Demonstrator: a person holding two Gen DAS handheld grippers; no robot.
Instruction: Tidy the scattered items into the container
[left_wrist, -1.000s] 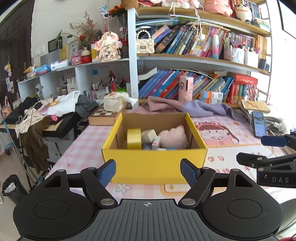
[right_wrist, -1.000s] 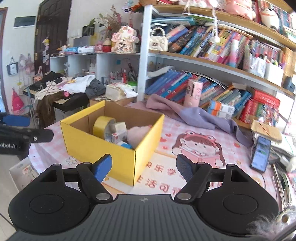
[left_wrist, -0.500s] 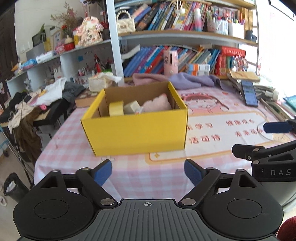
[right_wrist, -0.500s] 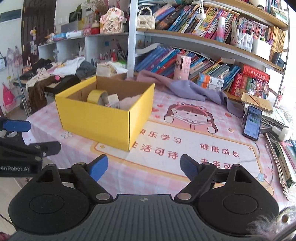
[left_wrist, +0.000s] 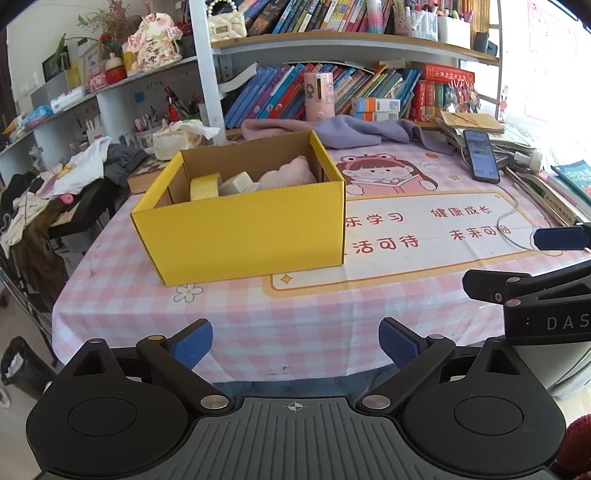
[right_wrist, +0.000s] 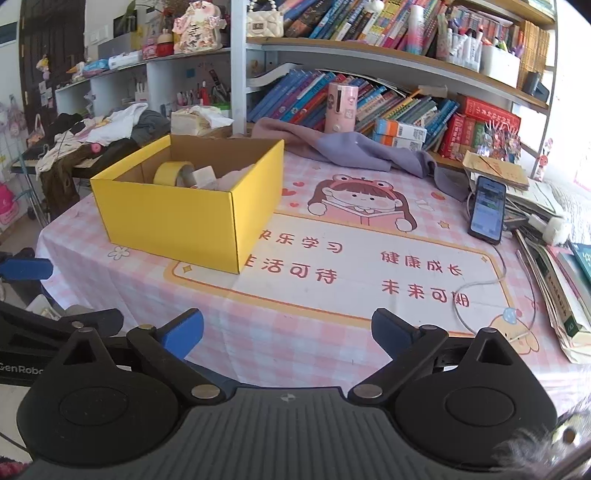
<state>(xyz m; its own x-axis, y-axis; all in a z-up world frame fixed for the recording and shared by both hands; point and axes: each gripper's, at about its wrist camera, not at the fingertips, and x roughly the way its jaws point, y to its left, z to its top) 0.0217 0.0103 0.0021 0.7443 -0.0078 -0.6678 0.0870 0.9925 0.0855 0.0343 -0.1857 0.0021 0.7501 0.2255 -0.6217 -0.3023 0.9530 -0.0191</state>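
A yellow cardboard box (left_wrist: 243, 236) (right_wrist: 173, 221) stands on the pink checked tablecloth. Inside it lie a roll of yellow tape (left_wrist: 205, 184) (right_wrist: 173, 173), a pale block (left_wrist: 236, 182) (right_wrist: 205, 176) and a pink plush toy (left_wrist: 288, 173) (right_wrist: 236, 177). My left gripper (left_wrist: 295, 343) hangs before the table's near edge, well short of the box, its jaws still opening with nothing between them. My right gripper (right_wrist: 286, 330) hovers over the near part of the table to the right of the box, jaws likewise opening and empty. Each gripper shows at the edge of the other's view.
A phone (right_wrist: 487, 208) on a cable lies at the right beside stacked books (right_wrist: 554, 295). A purple cloth (right_wrist: 351, 151) and a pink cylinder (right_wrist: 341, 107) sit behind the box below full bookshelves. Clothes are piled on a rack (left_wrist: 55, 184) at the left.
Both grippers have drawn back from the box and dipped, so the box looks smaller and farther. Both pairs of jaws have spread wider.
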